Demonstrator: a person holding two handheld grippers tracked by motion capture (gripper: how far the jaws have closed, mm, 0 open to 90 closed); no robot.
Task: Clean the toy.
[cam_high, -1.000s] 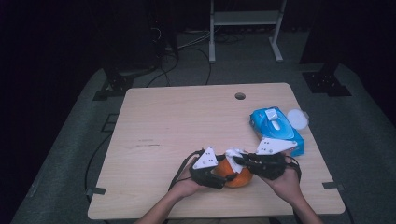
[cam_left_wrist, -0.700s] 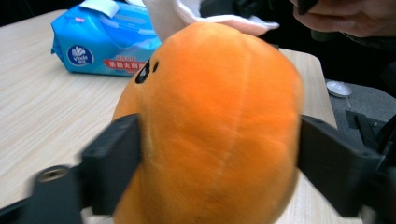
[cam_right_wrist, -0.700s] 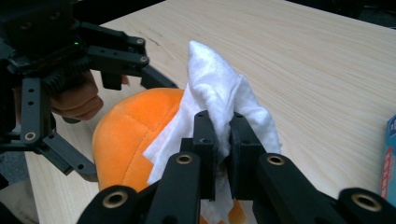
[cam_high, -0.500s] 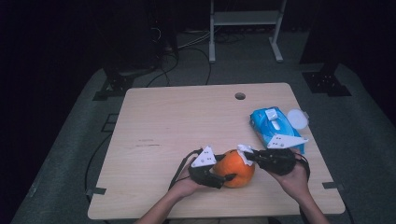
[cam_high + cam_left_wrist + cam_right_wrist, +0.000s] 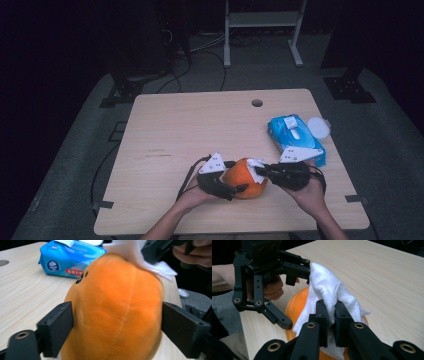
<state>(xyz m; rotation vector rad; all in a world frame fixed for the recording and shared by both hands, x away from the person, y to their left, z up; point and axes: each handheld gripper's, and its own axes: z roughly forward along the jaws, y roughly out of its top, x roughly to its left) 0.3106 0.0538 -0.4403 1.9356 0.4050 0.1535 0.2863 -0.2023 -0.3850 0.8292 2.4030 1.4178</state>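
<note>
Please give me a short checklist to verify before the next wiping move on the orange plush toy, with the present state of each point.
1. Right gripper holds the white wipe: ok, jaws shut on it.
2. Wipe touches the orange plush toy: ok, it lies on the toy's top.
3. Left gripper steadies the toy: not ok; its jaws have just been opening and stand at the toy's two sides, hardly pressing.
4. Toy rests on the table: ok.
5. Blue wipe pack is out of the way: ok, it lies apart, beyond the right gripper.
6. Wipe is damp enough: cannot tell.
</note>
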